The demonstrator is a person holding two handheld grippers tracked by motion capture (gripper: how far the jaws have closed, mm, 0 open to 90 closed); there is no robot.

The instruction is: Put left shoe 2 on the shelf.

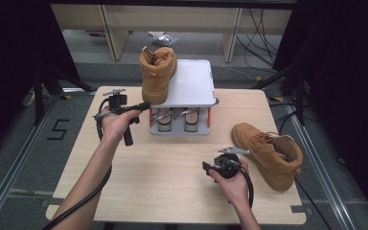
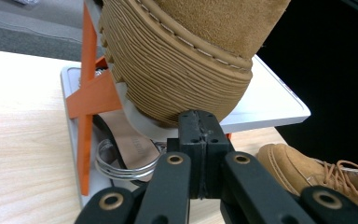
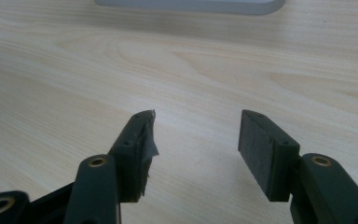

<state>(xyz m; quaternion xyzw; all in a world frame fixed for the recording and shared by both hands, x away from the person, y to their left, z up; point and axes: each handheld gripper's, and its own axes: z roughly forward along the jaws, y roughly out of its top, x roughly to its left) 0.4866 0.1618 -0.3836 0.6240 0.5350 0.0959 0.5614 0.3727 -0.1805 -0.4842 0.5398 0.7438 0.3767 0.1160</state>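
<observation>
Boot (image 1: 157, 76) one stands on the grey rack's (image 1: 194, 86) top shelf, nudged at its sole by the left gripper (image 1: 143, 106), jaws pressed together and empty, while its mate (image 1: 268, 152) waits on the table (image 1: 163, 177) beside the right gripper (image 1: 206, 166), gaping, holding nothing.

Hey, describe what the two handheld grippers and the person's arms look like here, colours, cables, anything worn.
Both grippers are black. The left gripper has flat black jaw blocks on arms with brass-coloured rivets, and so does the right gripper, whose one pad looks frayed. Each carries a grey three-cornered plate on top and trails a thick black cable. The forearms are bare, with no sleeves or gloves in sight.
</observation>
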